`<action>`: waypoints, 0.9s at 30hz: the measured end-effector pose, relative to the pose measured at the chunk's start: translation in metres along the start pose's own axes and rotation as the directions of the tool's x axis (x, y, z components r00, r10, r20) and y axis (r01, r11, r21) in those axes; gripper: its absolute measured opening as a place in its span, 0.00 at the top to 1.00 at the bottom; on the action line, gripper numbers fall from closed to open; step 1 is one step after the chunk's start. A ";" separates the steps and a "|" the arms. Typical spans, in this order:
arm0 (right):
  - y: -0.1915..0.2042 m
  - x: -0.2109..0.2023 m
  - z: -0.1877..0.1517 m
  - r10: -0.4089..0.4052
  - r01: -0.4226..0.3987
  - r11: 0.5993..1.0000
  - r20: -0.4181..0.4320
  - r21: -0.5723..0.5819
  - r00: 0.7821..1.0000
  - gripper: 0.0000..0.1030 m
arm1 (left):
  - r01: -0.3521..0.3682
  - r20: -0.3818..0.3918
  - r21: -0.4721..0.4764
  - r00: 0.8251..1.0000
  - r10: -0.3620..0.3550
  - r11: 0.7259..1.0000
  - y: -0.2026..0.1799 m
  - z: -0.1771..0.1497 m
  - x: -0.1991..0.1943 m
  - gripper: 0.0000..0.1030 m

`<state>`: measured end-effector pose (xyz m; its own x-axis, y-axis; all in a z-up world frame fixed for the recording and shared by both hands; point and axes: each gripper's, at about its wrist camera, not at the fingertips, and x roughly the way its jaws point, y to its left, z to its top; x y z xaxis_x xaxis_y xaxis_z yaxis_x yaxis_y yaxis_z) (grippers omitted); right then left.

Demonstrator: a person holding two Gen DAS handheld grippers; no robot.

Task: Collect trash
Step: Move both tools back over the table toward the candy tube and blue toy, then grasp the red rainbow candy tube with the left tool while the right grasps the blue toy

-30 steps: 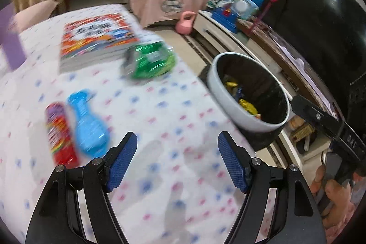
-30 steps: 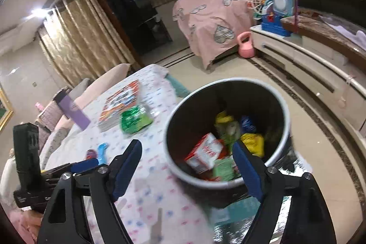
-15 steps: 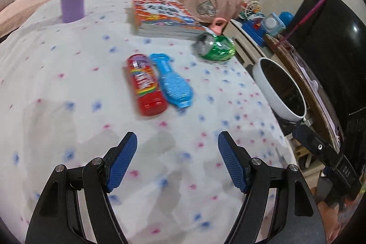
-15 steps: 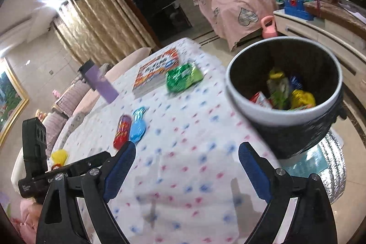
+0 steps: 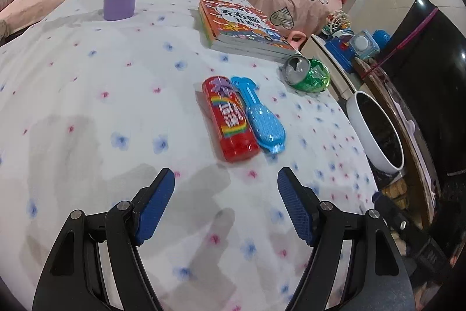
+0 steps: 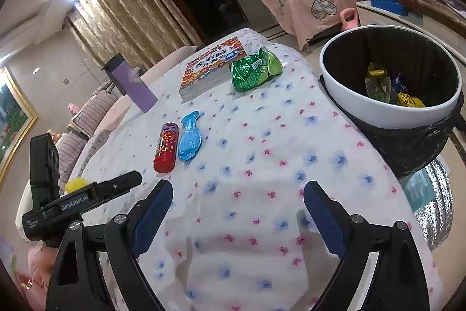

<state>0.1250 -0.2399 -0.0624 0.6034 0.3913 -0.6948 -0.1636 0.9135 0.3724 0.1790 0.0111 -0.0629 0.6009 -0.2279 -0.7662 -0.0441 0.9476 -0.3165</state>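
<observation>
Holding both grippers spread with nothing in them, I had my left gripper [image 5: 225,204] hovering over the table [image 5: 87,107]. The red tube [image 5: 230,121] lay just ahead of its fingers, long axis running roughly away from me, blue thing [image 5: 259,118] touching it. My right gripper [image 6: 237,216], jaws just widened, sat farther off, so left looked closer. Green can [image 5: 307,73] was beyond, bin [image 6: 378,110] off the right edge.

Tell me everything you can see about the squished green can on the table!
The green can looks like thin shiny metal, crushed and dented. It lies on its side on the flowery tablecloth, its silver top facing the left camera, with an opening torn in it. It sits near the table's edge, right beside the stack of books, perhaps touching it, with the bin nearby. No gripper touches it.
</observation>
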 end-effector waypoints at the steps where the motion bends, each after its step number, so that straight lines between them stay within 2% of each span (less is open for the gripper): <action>1: 0.002 0.002 -0.001 -0.011 0.011 1.000 0.001 -0.008 1.000 0.10 | -0.003 -0.001 -0.002 1.000 0.003 1.000 0.000 0.004 0.005 0.27; 4: 0.005 0.010 -0.001 -0.022 0.022 1.000 -0.009 -0.018 1.000 0.11 | 0.008 -0.011 -0.029 1.000 -0.008 1.000 0.002 0.015 0.020 0.27; 8: 0.007 0.015 -0.002 -0.022 0.022 0.999 -0.020 -0.023 1.000 0.15 | -0.007 -0.029 -0.016 1.000 0.007 1.000 -0.002 0.027 0.035 0.29; 11: 0.008 0.019 0.000 -0.024 0.023 0.999 -0.026 -0.034 0.999 0.18 | -0.012 -0.045 0.006 0.999 0.013 1.000 -0.003 0.032 0.044 0.46; 13: 0.007 0.021 0.002 -0.027 0.026 0.999 -0.029 -0.035 0.999 0.20 | 0.001 -0.055 0.000 0.999 -0.001 1.000 -0.001 0.033 0.048 0.53; 17: 0.007 0.025 0.006 -0.027 0.026 0.999 -0.033 -0.034 0.999 0.22 | -0.001 -0.056 0.055 0.998 0.004 0.998 -0.003 0.032 0.049 0.67; 22: 0.015 0.034 0.011 -0.021 0.019 0.998 -0.041 -0.058 0.999 0.28 | 0.031 -0.063 0.076 0.998 -0.026 0.997 0.008 0.026 0.035 0.69; 27: 0.031 0.055 0.018 -0.010 0.001 0.995 -0.088 -0.102 0.996 0.44 | 0.010 -0.060 0.067 0.998 -0.006 0.998 0.034 0.013 0.009 0.68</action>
<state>0.1671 -0.1917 -0.0779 0.5335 0.3908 -0.7500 -0.2420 0.9203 0.3074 0.1938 0.0440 -0.0734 0.5524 -0.2469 -0.7962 0.0161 0.9581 -0.2860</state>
